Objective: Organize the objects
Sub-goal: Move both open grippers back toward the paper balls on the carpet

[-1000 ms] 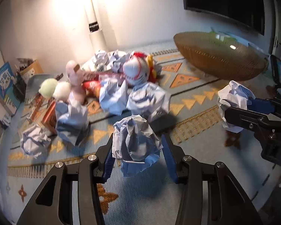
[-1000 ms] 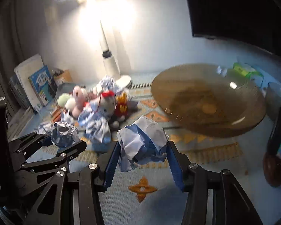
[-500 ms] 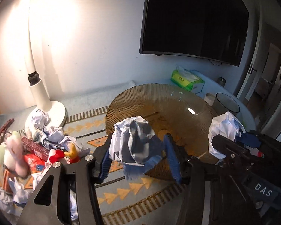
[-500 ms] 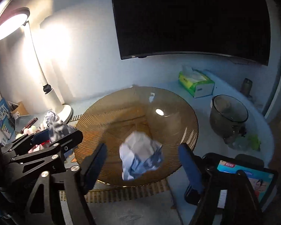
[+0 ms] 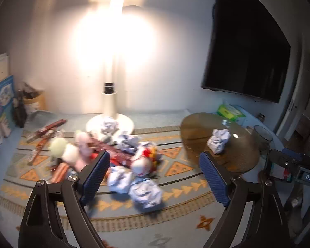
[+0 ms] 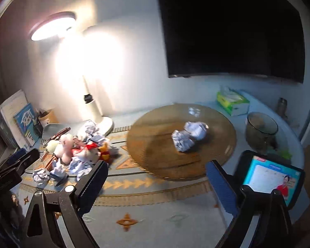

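Two crumpled paper balls (image 6: 189, 135) lie in the wide amber glass dish (image 6: 155, 157); the left wrist view shows them (image 5: 219, 140) in the dish (image 5: 196, 128). My left gripper (image 5: 155, 175) is open and empty above the patterned mat, over a pile of paper balls (image 5: 145, 192) and small plush toys (image 5: 72, 150). My right gripper (image 6: 157, 188) is open and empty in front of the dish. The pile also shows in the right wrist view (image 6: 78, 155).
A lit white desk lamp (image 5: 111, 107) stands behind the pile. Books (image 6: 20, 119) lean at the left. A green tissue box (image 6: 232, 101), a glass bowl (image 6: 261, 128) and a lit phone (image 6: 272, 175) stand right of the dish. A dark screen hangs above.
Both grippers opened and let their paper balls go into the dish. The left gripper swung back left toward the pile; the right one drew back from the dish.
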Tool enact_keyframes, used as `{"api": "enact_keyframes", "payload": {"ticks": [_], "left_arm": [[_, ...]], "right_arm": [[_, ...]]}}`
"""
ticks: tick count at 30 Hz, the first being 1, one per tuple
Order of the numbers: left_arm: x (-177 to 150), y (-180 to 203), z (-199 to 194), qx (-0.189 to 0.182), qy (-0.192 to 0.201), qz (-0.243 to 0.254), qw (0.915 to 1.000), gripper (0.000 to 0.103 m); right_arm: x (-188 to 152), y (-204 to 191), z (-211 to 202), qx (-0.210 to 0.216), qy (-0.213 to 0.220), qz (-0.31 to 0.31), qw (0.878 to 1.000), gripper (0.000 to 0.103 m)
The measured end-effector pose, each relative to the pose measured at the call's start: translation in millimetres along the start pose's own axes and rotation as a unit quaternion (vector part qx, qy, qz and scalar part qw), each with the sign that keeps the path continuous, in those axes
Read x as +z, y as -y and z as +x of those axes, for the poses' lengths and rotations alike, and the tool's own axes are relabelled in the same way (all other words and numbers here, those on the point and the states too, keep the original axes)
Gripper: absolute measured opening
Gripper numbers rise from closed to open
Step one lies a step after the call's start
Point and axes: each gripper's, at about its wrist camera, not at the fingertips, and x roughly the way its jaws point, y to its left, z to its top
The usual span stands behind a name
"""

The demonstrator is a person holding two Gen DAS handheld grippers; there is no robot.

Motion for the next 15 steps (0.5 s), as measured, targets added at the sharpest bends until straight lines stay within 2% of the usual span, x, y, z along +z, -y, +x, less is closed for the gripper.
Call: {"api": "enact_keyframes", "payload": {"ticks": [2,4,7,9,12,15], "left_arm": [[-12.3,-28.2,-17.1,0.038,0.011,-0.009,0.9992,0.098],[-27.5,-58.2,-30.2,0.086,0.019,-0.022,0.9959,0.102],[-53.8,-104.4,-34.0,0.136,0.002,-0.049,0.9894,0.102],[-70.0,-127.7,-29.5,0.16,-0.015,-0.063,0.9849,0.102],[-89.0,-160.6,-10.1,0.202,-0.043,-0.09,0.9743,0.102],[-102.2,-173.0,3.4,0.227,-0.051,-0.098,0.9678,0.102]], "right_arm": [[-14.7,-21.0,-0.7,0.002,0.025,0.002,1.0,0.1],[-26.7,-43.5,16.1,0.043,-0.014,-0.008,0.999,0.103],[-42.3,-77.3,47.5,0.059,-0.061,-0.051,0.995,0.103],[-56.6,-94.4,64.3,0.054,-0.065,-0.088,0.992,0.103],[-76.1,-107.7,88.2,0.025,-0.072,-0.134,0.988,0.103],[-84.3,-107.8,105.1,0.014,-0.102,-0.134,0.986,0.103]]}}
